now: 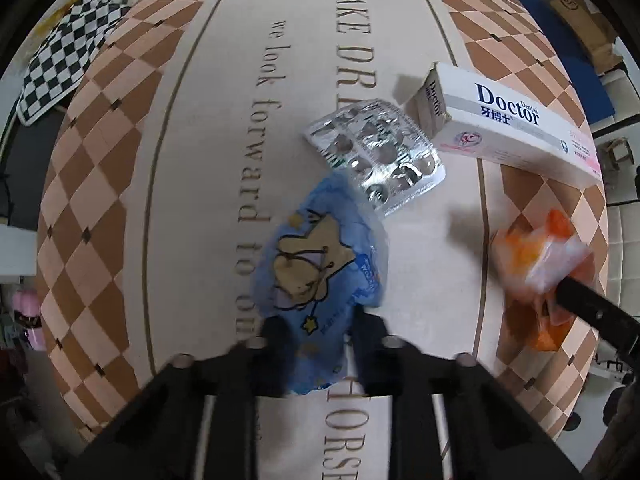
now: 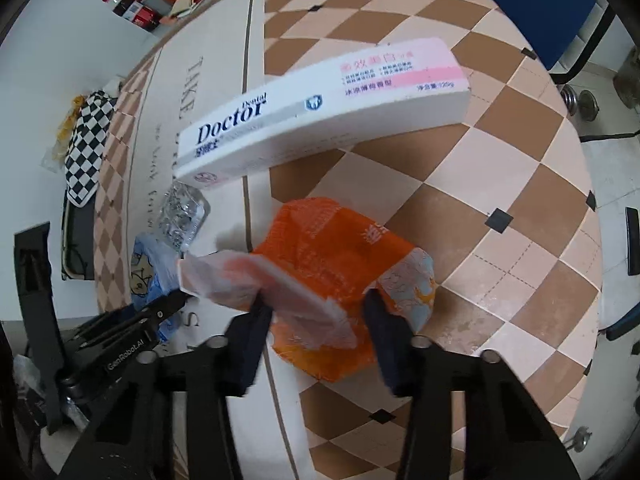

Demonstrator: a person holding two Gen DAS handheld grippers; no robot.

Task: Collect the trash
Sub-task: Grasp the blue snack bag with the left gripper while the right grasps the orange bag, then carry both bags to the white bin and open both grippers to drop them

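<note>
The left tongs are pointing straight down at a mat with a brown and peach diamond border and dark lettering across its pale middle. Their two black fingers are closing narrowly on the lower end of a blue wrapper printed with a cartoon star figure; the plastic is sitting between the pads and looks pinched there. The rest of the wrapper is lying flat on the mat, and its upper edge is touching a silver pill blister sheet, which is lying just beyond it. A white toothpaste box marked "Doctor" is resting just beside the blister sheet, its near end close to the sheet's corner.

The right tongs are tilting steeply downward over the checkered border of the mat. Their fingers are gripping an orange wrapper from both sides, with a crumpled pale, translucent flap of it bulging out between and to the left of the pads. The toothpaste box is lying just past the orange wrapper, and the blister sheet is showing to its left. The left tongs are visible at the lower left, on the blue wrapper.

A black and white checkered cloth is lying off the mat's far corner.
</note>
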